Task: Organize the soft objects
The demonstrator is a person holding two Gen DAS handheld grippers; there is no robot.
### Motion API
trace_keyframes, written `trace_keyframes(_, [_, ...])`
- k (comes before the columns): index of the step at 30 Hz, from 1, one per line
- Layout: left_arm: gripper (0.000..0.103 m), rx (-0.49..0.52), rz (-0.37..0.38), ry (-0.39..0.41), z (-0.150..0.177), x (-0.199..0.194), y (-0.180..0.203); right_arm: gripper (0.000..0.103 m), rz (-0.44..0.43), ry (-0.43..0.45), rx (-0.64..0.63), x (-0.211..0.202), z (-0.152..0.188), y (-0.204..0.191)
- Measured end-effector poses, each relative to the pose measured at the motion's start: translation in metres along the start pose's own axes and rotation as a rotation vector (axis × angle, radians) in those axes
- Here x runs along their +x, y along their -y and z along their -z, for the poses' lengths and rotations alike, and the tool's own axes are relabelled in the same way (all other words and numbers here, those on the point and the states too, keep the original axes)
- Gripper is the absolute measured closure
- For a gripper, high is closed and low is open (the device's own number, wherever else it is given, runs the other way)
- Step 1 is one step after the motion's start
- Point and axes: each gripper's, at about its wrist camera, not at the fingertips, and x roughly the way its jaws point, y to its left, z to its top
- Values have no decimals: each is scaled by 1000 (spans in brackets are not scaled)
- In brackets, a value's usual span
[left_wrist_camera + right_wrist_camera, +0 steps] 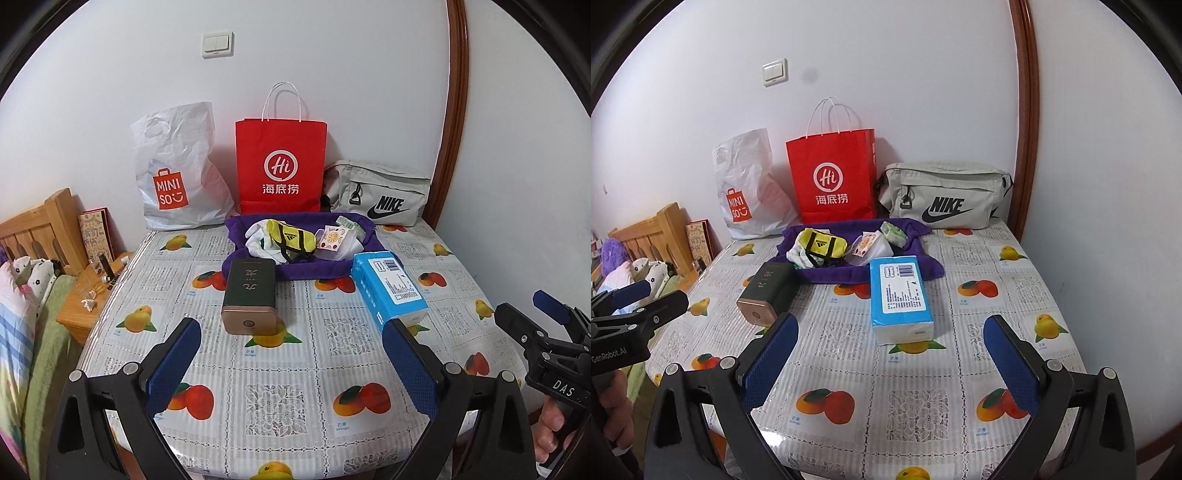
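Note:
A purple cloth (306, 267) (849, 275) lies spread at the table's far middle. On it lie a small yellow Adidas pouch (291, 236) (822, 242), white socks (258, 240), a fruit-print packet (332, 238) (864, 245) and a green-white pack (893, 233). A blue tissue pack (388, 288) (899, 295) and a dark green box (251, 295) (766, 295) lie in front of the cloth. My left gripper (291, 362) is open and empty over the near table. My right gripper (892, 363) is open and empty, short of the tissue pack.
A white Miniso bag (177, 173) (746, 188), a red paper bag (280, 166) (833, 177) and a grey Nike bag (380, 192) (942, 195) stand against the wall. A fruit-print tablecloth (280, 369) covers the table. A wooden bed (37, 229) and nightstand stand left.

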Motion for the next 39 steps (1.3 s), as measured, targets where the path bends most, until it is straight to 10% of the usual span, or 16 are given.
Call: trace_keyframes(39, [4, 1, 0, 2, 2, -3, -3, 4, 0, 10, 5, -5, 3, -1])
